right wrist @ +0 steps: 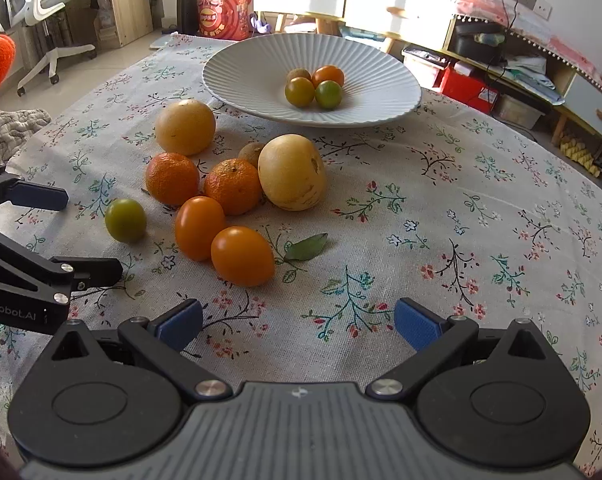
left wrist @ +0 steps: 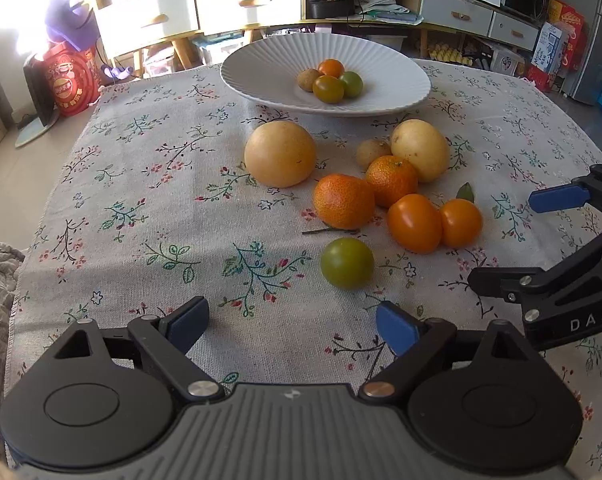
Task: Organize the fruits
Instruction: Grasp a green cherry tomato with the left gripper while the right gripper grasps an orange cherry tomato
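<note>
Floral tablecloth (left wrist: pixel 141 200), green fruit (left wrist: pixel 347 263) just ahead of gaping left tongs (left wrist: pixel 293 326), right tongs (right wrist: pixel 297 322) likewise apart

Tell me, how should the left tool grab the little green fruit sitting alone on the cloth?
Probably across its round middle, coming straight from the near side. The green fruit sits apart from the orange fruits, directly ahead of the open left tool, so both pads have room beside it.

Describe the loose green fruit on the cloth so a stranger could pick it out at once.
Start at the white ribbed plate, then come toward the grippers past the heap of fruit lying on the floral tablecloth. The green fruit sits alone at the near edge of that heap, touching nothing; it is small, round and the only green one off the plate.
</note>
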### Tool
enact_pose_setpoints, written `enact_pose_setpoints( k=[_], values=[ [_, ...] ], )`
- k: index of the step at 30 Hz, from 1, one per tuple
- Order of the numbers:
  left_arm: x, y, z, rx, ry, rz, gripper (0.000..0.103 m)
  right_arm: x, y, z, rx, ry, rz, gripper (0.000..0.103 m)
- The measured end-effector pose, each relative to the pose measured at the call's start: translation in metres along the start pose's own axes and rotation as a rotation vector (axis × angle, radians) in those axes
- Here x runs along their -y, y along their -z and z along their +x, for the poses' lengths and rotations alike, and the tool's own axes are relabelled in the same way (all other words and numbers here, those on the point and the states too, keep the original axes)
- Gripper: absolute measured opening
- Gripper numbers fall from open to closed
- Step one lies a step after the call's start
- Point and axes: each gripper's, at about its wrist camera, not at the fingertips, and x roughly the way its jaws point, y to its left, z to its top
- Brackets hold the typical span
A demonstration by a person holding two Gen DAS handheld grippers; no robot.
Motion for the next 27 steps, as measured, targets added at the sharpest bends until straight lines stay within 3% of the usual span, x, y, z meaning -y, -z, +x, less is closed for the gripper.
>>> enact_pose_setpoints(
  k=[13, 27],
  values=[
    [0.004, -0.004, 0.001, 0.031, 0.04, 0.019, 0.044, -0.008, -0.001, -0.001, 0.054, -0.035, -0.045, 0.089],
    [0.003, -0.004, 0.006, 0.097, 0.111, 0.021, 0.033, -0.013, -0.006, 0.001, 0.088, -0.067, -0.067, 0.063]
  ],
)
